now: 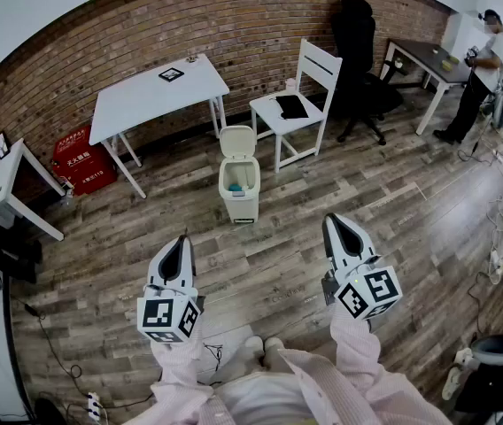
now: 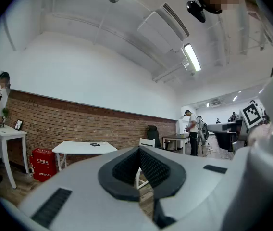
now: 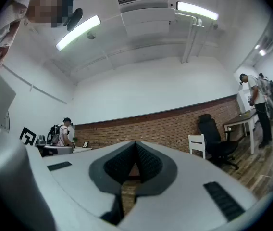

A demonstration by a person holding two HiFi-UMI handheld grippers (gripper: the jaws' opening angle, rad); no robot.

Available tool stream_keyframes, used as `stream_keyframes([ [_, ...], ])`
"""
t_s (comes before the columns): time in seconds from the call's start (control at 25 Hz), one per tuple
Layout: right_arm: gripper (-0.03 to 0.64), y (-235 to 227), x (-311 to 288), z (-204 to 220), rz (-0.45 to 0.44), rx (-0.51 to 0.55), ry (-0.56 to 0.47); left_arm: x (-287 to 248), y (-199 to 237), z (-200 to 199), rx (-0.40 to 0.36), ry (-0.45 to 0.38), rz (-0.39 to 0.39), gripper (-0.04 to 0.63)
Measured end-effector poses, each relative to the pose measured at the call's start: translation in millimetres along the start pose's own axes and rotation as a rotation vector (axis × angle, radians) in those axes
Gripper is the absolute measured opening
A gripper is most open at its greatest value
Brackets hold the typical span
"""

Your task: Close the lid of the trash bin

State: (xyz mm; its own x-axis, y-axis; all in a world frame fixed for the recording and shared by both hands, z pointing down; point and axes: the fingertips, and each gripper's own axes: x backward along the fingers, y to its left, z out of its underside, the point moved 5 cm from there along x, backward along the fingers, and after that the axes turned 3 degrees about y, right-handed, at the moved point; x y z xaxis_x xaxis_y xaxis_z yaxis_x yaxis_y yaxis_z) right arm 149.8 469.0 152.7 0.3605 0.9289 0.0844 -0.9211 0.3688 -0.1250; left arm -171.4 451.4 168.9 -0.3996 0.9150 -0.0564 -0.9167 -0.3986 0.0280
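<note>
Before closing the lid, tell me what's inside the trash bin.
The trash bin has its lid up; a teal-blue item shows inside. Its walls hide anything deeper.

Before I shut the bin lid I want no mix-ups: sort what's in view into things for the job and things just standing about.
For the job: trash bin, its open lid, left gripper, right gripper.

Just standing about: white table, white chair, black office chair, red box, dark desk.
</note>
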Motion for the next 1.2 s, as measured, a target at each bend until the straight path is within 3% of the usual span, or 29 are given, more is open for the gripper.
stream_keyframes([
  [0.6,0.004,-37.5,12.5,8.5,-0.040,-0.047,0.034,-1.5,-38.9,8.3,-0.001,0.007,-0.024,-0.008],
  [0.72,0.024,-43.5,9.5,12.6,-0.051,-0.058,0.044,0.3,-39.9,9.8,-0.001,0.015,-0.042,-0.008],
  [1.08,0.173,-54.2,-16.1,25.3,-0.043,-0.076,0.067,-17.2,-25.7,11.5,0.003,0.032,-0.068,-0.008],
  [1.2,0.177,-57.7,-29.4,30.3,-0.035,-0.065,0.080,-31.4,-19.8,17.2,0.007,0.044,-0.062,-0.008],
])
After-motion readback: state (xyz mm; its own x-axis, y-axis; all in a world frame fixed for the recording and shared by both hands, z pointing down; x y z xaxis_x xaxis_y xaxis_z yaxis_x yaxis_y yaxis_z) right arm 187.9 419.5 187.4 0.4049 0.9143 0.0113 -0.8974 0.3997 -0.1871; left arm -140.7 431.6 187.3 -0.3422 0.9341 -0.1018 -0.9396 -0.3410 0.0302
